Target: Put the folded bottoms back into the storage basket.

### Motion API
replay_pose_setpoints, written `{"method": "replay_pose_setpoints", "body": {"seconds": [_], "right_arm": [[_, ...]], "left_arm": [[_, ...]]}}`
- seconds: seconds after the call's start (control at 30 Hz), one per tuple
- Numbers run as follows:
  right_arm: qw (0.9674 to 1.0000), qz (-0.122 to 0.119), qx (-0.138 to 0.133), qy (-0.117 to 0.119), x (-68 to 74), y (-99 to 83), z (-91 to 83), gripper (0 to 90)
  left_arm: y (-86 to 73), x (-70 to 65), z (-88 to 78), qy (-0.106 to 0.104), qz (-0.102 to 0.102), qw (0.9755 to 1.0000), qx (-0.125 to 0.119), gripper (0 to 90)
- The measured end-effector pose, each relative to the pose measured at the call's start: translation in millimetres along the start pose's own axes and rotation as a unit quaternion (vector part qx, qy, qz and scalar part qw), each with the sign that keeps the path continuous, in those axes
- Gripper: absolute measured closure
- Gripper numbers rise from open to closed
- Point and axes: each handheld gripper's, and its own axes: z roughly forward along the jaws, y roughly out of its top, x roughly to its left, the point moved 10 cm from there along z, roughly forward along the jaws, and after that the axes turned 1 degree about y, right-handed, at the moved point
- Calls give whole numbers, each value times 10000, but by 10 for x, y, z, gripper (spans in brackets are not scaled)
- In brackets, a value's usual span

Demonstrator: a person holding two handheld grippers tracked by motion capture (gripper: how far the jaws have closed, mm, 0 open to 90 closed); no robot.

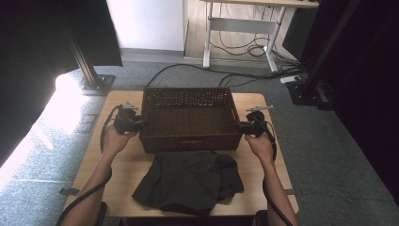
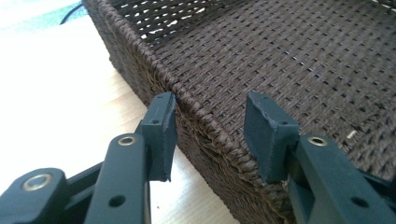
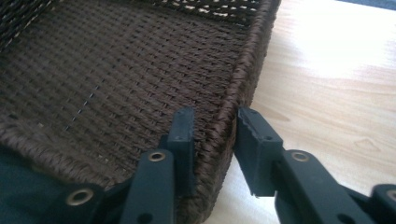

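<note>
jaws straddle basket [image 1: 188, 117] side walls

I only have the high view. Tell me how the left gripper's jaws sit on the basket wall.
Observer: The left gripper straddles the rim of the basket. Its outer jaw is against the outside of the wall, and its inner jaw stands clear of the wall, over the woven floor.
Operator: Now report the right one.
Observer: The right gripper straddles its own side wall with the jaws much closer together. The inner jaw lies on the weave. The outer jaw is almost at the rim, and I cannot tell whether it presses.
</note>
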Motion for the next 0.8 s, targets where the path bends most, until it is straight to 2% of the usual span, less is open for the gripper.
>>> {"method": "replay_pose_setpoints", "body": {"seconds": [0.23, 0.6, 0.8], "right_arm": [[9999, 90, 68, -26, 65, -142, -127, 673], [9999, 117, 17, -39, 133, -341, -315, 662], [9999, 107, 13, -13, 146, -393, -366, 655]], "left_arm": [[28, -43, 31, 19, 98, 9999, -25, 579], [-30, -194, -35, -44, 276, 9996, 13, 581], [-43, -225, -48, -82, 281, 9996, 18, 580]]}}
